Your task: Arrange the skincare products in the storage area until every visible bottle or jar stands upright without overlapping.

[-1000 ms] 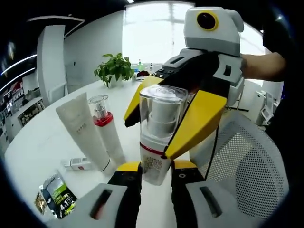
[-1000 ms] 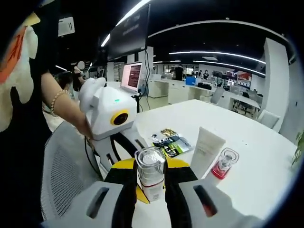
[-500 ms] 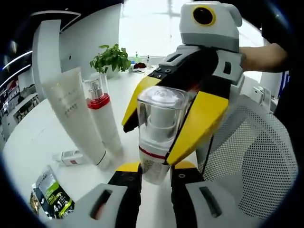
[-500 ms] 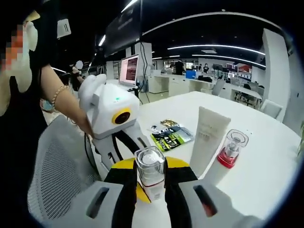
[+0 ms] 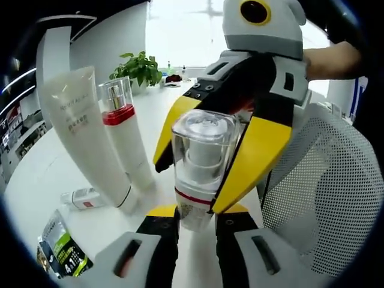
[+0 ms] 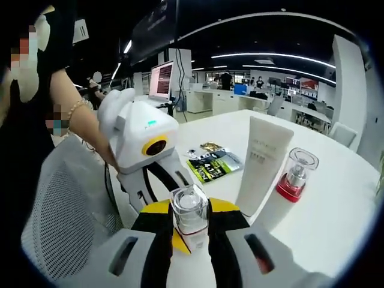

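A bottle with a clear cap and red band [image 5: 201,162] stands upright between both grippers at the table's near edge. My left gripper [image 5: 196,210] is shut on its base. My right gripper [image 5: 187,186] reaches in from the upper right, and its yellow jaws clamp the bottle's sides. In the right gripper view the same bottle [image 6: 190,222] sits between my right gripper [image 6: 190,231], with the left gripper [image 6: 191,207] opposite. A white tube [image 5: 84,132] and a red-banded pump bottle [image 5: 123,132] stand upright side by side on the left.
A small item [image 5: 81,197] lies flat by the tube's foot. Sachet packets [image 5: 60,252] lie on the white table [image 5: 36,186]. A mesh chair [image 5: 324,198] sits at the table's edge. A potted plant [image 5: 138,66] stands far back.
Both views have shifted toward the tube and pump bottle, which look larger and nearer. The clear-capped bottle stays gripped between both grippers.
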`<state>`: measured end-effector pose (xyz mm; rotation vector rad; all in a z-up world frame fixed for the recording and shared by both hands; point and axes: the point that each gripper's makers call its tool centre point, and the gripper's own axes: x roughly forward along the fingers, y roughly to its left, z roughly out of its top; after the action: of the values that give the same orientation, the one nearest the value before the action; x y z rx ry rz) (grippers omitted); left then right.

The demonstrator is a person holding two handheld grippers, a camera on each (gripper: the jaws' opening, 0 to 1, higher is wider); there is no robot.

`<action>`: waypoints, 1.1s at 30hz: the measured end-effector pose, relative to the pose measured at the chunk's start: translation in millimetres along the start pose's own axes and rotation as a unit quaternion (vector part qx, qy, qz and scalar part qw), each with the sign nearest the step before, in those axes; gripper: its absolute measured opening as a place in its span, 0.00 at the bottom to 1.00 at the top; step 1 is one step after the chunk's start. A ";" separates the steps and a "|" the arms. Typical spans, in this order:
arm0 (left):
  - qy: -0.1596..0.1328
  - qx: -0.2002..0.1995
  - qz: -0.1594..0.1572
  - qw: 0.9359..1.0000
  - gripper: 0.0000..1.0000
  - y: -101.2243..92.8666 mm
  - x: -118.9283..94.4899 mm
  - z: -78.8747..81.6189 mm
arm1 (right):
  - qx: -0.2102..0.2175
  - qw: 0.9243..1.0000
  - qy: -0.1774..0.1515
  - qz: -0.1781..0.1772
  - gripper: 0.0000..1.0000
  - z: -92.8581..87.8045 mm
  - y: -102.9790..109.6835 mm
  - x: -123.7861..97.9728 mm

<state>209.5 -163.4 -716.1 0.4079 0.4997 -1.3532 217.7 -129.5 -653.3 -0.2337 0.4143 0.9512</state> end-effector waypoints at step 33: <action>0.004 0.019 -0.004 1.000 0.19 5.9 17.6 -11.8 | 0.026 0.999 0.023 -0.009 0.22 -23.0 -10.1 7.3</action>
<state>216.5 -170.2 -735.8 0.4425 0.4831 -1.3706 224.2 -138.3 -677.0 -0.2117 0.4773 0.9174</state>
